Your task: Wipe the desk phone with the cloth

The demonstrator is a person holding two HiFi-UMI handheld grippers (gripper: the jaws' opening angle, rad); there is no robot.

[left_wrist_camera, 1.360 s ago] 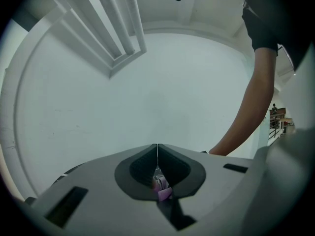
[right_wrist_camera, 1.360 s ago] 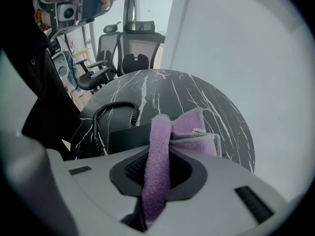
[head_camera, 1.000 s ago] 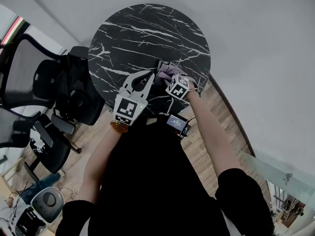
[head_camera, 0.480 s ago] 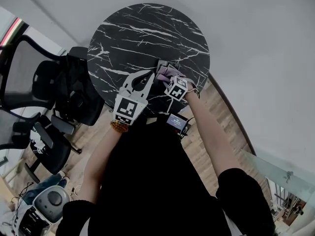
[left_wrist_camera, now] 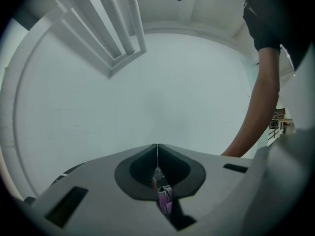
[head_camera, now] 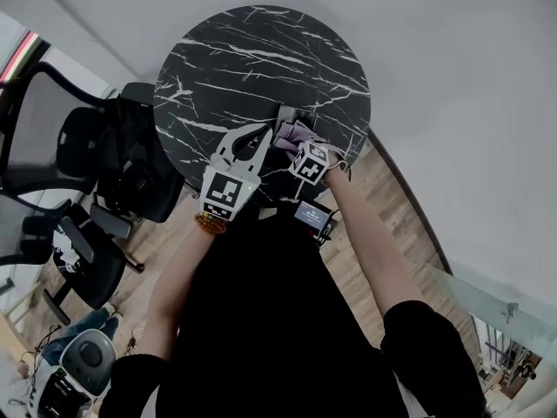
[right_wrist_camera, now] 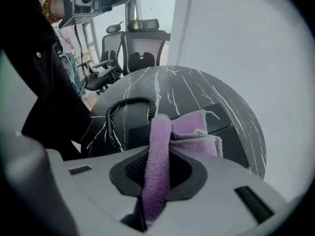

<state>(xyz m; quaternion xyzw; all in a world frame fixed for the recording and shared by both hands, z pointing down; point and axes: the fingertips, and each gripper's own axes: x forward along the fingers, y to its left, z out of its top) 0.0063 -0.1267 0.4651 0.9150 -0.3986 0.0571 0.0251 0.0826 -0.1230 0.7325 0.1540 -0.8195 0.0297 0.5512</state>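
Note:
The black desk phone [head_camera: 287,117] sits at the near right of the round black marble table [head_camera: 252,59]. In the right gripper view its dark body [right_wrist_camera: 135,132] and coiled cord [right_wrist_camera: 120,113] lie just ahead of the jaws. My right gripper [head_camera: 296,141] is shut on a purple cloth [right_wrist_camera: 158,154]. The cloth [head_camera: 292,132] lies bunched on the phone. My left gripper [head_camera: 259,138] hangs over the table's near edge, just left of the phone, jaws shut. In its own view it [left_wrist_camera: 157,156] faces a pale wall, with a small purple scrap low between the jaws.
Black office chairs [head_camera: 78,164] stand left of the table, and two more [right_wrist_camera: 140,45] show beyond it. A small device with a lit screen [head_camera: 312,217] sits at the person's waist. White wall curves behind the table; wood floor lies at the right.
My right gripper has slid a little toward me and to the left, dragging the cloth over the phone. The left gripper has stayed put.

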